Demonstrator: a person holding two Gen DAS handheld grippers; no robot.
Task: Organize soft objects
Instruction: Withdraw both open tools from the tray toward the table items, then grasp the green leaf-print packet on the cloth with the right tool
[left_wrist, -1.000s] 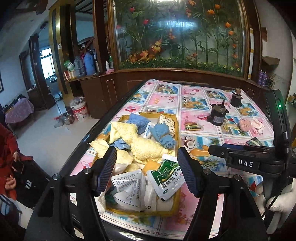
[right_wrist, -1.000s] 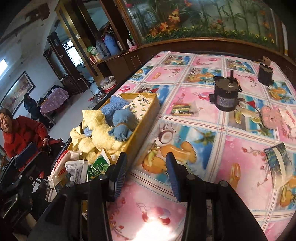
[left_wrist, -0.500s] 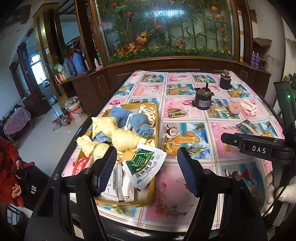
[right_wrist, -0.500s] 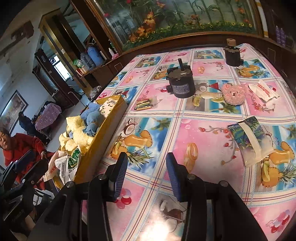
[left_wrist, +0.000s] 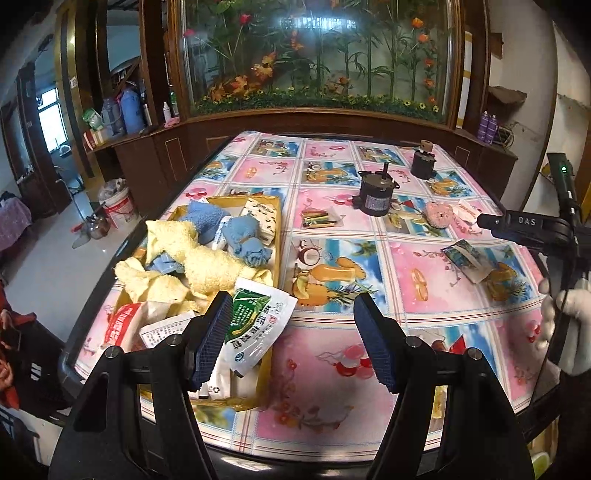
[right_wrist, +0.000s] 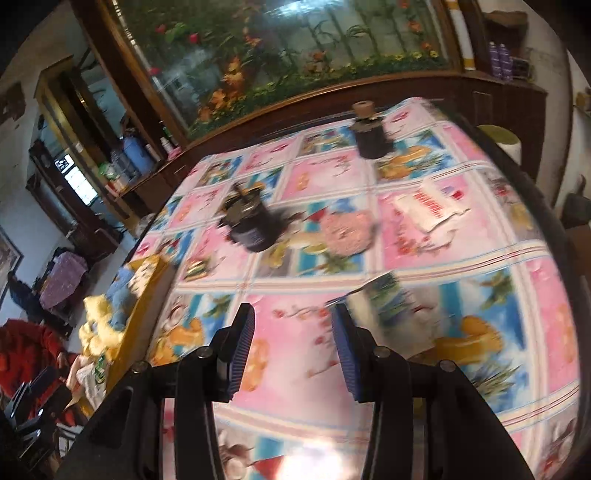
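Hovering empty with jaws apart, the right gripper (right_wrist: 291, 345) aimed at the packet (right_wrist: 388, 295) just ahead of its tips, likely the next pickup, while the left gripper (left_wrist: 291, 336), also open and empty, waited beside the tray (left_wrist: 275, 236) holding 2 colours of towels (left_wrist: 207, 258).

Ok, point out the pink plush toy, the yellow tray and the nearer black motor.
pink plush toy (left_wrist: 439, 214), left wrist view, middle of its fuzzy face
yellow tray (left_wrist: 277, 218), left wrist view, right wall
nearer black motor (left_wrist: 375, 192), left wrist view, cylindrical body
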